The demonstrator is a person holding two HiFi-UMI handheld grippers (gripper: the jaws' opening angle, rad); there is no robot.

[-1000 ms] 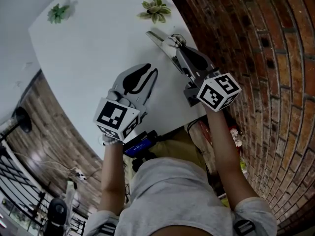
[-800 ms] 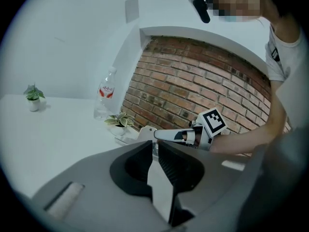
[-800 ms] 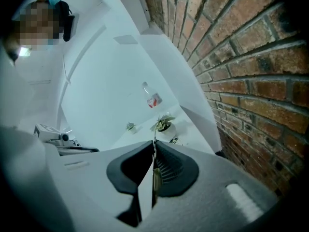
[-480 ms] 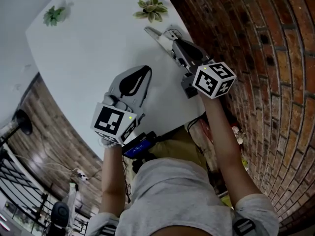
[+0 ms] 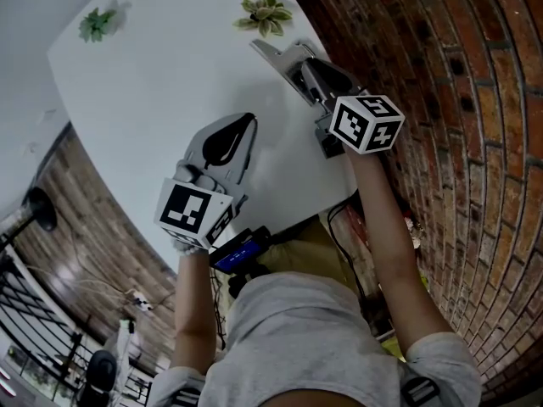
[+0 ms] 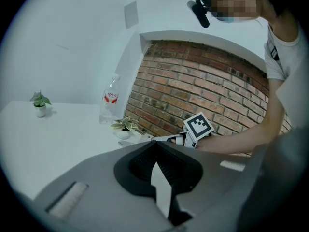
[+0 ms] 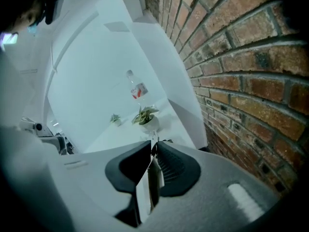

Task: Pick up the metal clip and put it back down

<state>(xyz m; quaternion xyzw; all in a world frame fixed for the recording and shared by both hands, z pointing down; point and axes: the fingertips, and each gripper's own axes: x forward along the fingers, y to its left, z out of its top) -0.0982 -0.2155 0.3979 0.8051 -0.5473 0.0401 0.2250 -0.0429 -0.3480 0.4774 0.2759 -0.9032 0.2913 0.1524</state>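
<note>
Quick status from my end. The right gripper (image 5: 297, 64) is out by the table's (image 5: 153, 83) right edge, right next to the brick wall (image 5: 441, 100) and up toward the far right corner. Its jaws have just been easing apart, but the metal clip (image 5: 273, 54) sits between them, and in the right gripper view the pads look snug against it with barely a sliver of gap. The clip's front end pokes out past the tips, low over the tabletop and pointing at the little potted plant (image 5: 267, 13); I can't tell if it's touching the surface.

The left gripper (image 5: 246, 124) is near the middle of the table, closer to the near edge. Its jaws are pressed together with nothing in them. There's a second small plant (image 5: 97, 22) at the far left corner, and a water bottle (image 6: 110, 100) stands by the far edge.
</note>
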